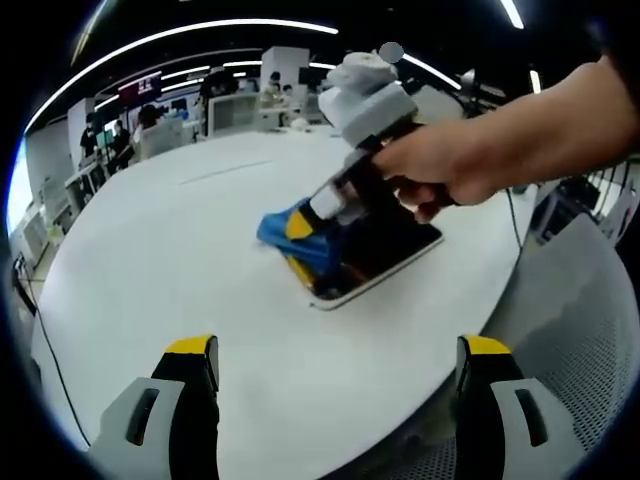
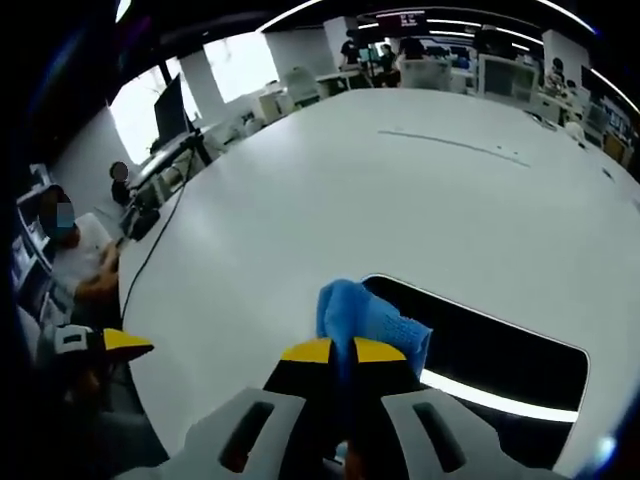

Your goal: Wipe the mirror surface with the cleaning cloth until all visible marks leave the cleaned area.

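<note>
A flat rectangular mirror [image 1: 385,255] [image 2: 500,350] with a white rim lies on the white table [image 1: 180,260]. A blue cleaning cloth [image 1: 295,232] [image 2: 365,315] rests on the mirror's near corner. My right gripper [image 1: 312,222] [image 2: 343,352] is shut on the cloth and presses it onto the glass, held by a hand [image 1: 440,170]. My left gripper [image 1: 338,365] hovers open over the table's front edge, well short of the mirror, with nothing between its yellow-tipped fingers [image 1: 190,350]. That left gripper's yellow tip [image 2: 118,343] shows at the left of the right gripper view.
The round white table [image 2: 400,170] has a cable [image 2: 150,250] running off its left side. Desks, monitors and seated people [image 2: 70,250] surround it. A grey perforated surface [image 1: 590,330] lies beyond the table's right edge.
</note>
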